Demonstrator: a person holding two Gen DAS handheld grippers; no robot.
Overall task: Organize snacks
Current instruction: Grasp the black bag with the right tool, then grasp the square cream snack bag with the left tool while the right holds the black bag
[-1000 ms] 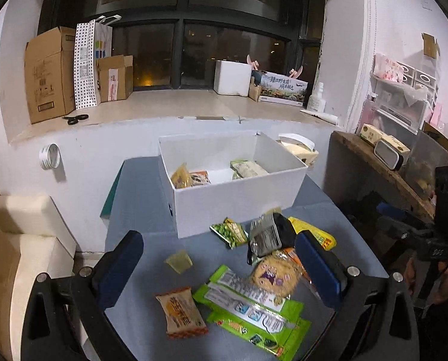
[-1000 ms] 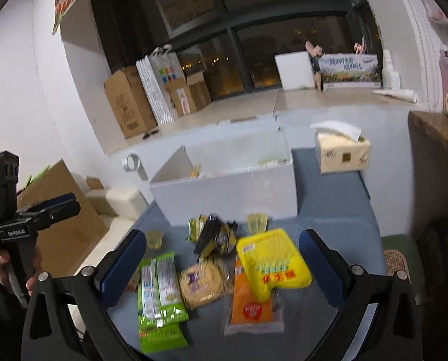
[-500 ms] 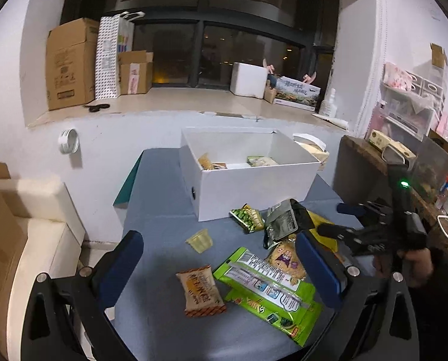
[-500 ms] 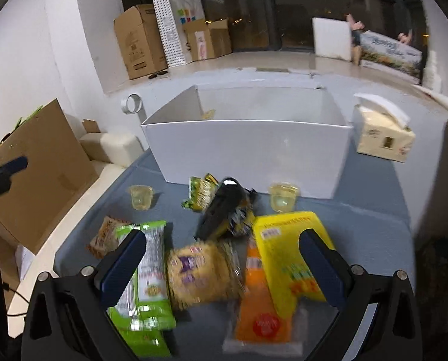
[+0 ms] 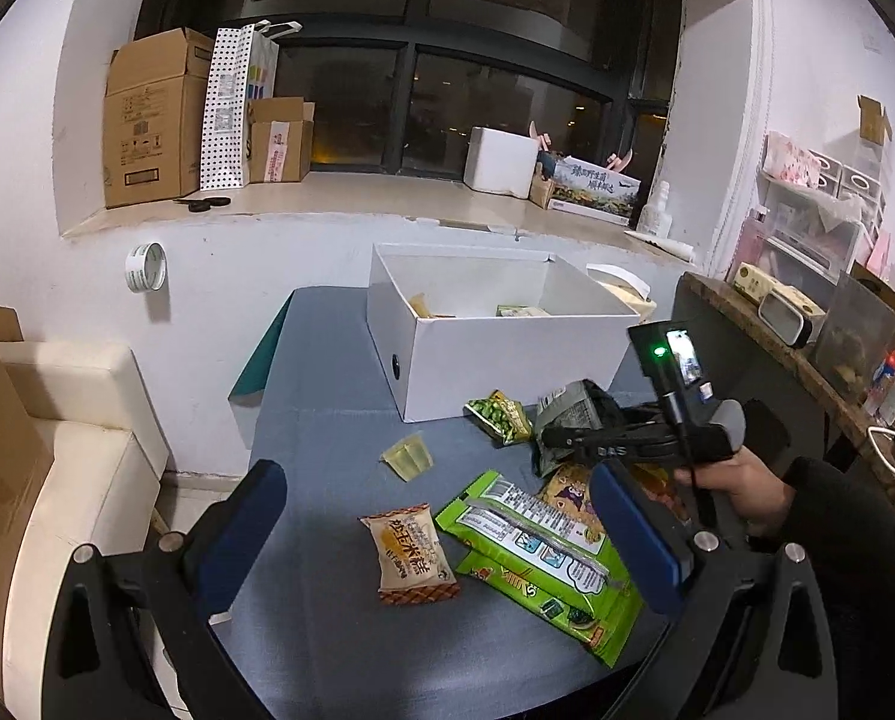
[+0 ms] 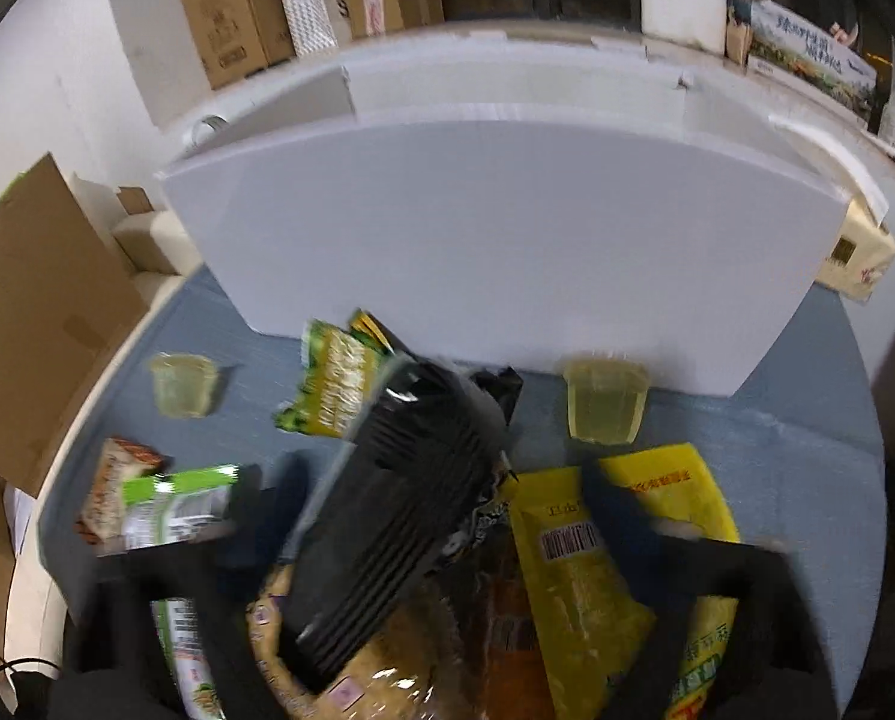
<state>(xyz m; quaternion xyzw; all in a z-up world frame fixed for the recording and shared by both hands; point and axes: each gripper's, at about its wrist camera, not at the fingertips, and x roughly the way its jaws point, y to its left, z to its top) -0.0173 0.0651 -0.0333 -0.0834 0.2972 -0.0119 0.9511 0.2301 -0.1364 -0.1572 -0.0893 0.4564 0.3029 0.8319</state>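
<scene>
Between the right gripper [image 6: 441, 504] fingers sits a black ribbed plastic snack pack [image 6: 399, 516]; jaws half open and closing, view blurred, can't tell if the pads touch it yet. Pack lies on the snack pile, tilted up toward the white box.

Left gripper [image 5: 441, 516] hovers over the table, jaws wide open, nothing between the blue pads. Below it: an orange-and-white rice cracker packet [image 5: 410, 552] and two green-and-white long wrappers [image 5: 537, 564], overlapping.

Around the black pack:
- round golden biscuit pack [image 6: 357, 678] under it
- green pea snack bag [image 6: 336, 384] just beside its far end
- yellow flat pouch [image 6: 573, 576] and a second yellow pouch [image 6: 681, 480] to the right
- two clear pale-yellow jelly cups, one left [image 6: 183, 384], one right [image 6: 606, 399], right one just in front of the box wall

White rectangular open-top cardboard box [image 5: 507, 360] stands at the far side of the table. Inside: a yellowish packet [image 5: 420, 304] near the left wall, a green-white packet [image 5: 519, 311] further right. Most of the floor hidden by the near wall.

Surface: grey-blue table top [image 5: 321, 420]. Tissue box [image 6: 861, 252] beside the box's right end. Cream sofa [image 5: 81, 450] left of the table. Window ledge [image 5: 351, 192] behind holds brown cardboard cartons [image 5: 153, 120], a dotted paper bag [image 5: 228, 108], scissors [image 5: 202, 203], a white foam box [image 5: 501, 159]. Tape roll [image 5: 145, 266] on the wall below the ledge.
</scene>
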